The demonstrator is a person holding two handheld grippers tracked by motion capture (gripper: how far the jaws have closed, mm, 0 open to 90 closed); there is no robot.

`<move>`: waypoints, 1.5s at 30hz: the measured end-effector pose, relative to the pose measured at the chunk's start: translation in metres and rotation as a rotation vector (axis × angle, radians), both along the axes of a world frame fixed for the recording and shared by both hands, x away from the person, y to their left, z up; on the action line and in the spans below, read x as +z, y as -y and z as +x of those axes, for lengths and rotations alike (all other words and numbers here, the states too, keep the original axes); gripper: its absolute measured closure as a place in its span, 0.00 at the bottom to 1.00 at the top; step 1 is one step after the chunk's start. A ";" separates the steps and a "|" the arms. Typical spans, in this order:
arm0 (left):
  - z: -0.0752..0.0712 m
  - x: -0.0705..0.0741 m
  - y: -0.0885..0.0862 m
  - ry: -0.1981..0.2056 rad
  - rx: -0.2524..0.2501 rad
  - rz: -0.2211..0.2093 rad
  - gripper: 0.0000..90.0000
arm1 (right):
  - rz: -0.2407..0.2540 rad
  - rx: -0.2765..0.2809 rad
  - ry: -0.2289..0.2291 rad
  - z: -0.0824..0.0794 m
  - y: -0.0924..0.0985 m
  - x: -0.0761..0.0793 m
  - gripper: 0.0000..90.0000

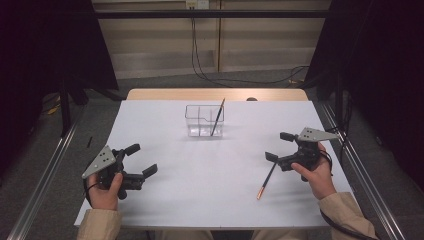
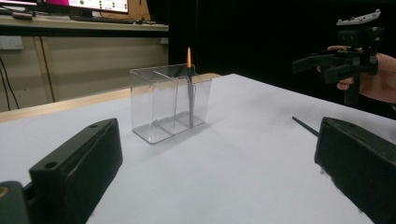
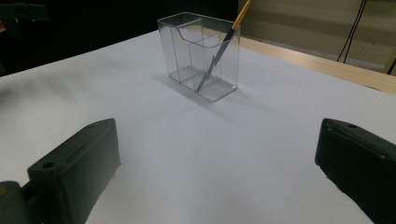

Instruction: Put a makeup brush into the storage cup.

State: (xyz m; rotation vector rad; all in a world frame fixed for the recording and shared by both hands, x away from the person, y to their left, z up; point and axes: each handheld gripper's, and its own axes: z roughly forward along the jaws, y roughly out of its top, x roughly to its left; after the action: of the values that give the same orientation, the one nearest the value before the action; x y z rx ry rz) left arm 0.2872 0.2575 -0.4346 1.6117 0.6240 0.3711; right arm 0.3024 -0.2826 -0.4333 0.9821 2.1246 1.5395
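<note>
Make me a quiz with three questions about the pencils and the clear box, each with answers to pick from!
1. Where is the loose pencil?
A. flat on the table by the right tongs
B. inside the box
C. on the floor

2. How many pencils are in the clear box?
A. none
B. one
C. three

3. How are the left tongs?
A. shut on a pencil
B. open and holding nothing
C. shut on the box

Answers:
1 A, it lies on the white table beside the right tongs.
2 B, a single pencil in the box leans in one compartment.
3 B, their jaws stand wide apart with nothing between.
</note>
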 end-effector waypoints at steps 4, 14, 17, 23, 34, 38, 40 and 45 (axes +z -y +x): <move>-0.001 0.000 0.000 -0.001 -0.002 0.001 0.01 | -0.015 -0.001 -0.019 0.001 0.000 -0.001 0.00; 0.000 0.000 0.001 0.002 -0.007 0.012 0.01 | -0.091 0.006 -0.100 0.006 -0.001 -0.002 0.00; 0.000 0.000 0.002 0.002 -0.007 0.010 0.01 | -0.123 0.016 -0.123 0.007 -0.002 -0.002 0.00; 0.000 0.000 0.003 -0.001 -0.010 0.012 0.01 | -0.179 0.033 -0.166 0.010 -0.003 -0.002 0.00; 0.000 0.002 0.002 0.001 -0.013 0.014 0.01 | -0.288 0.070 -0.255 0.013 -0.005 -0.003 0.00; 0.001 0.001 0.003 -0.002 -0.016 0.016 0.01 | -0.316 0.085 -0.277 0.014 -0.004 -0.004 0.00; 0.001 0.001 0.004 -0.002 -0.017 0.018 0.01 | -0.337 0.092 -0.285 0.015 -0.005 -0.004 0.00; 0.001 0.001 0.003 -0.003 -0.016 0.016 0.01 | -0.389 0.123 -0.310 0.016 -0.007 -0.005 0.00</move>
State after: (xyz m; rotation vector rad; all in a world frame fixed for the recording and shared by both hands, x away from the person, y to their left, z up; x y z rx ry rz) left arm 0.2880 0.2540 -0.4334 1.6322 0.6116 0.3630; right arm 0.3183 -0.2756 -0.4380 1.0128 2.6106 1.0085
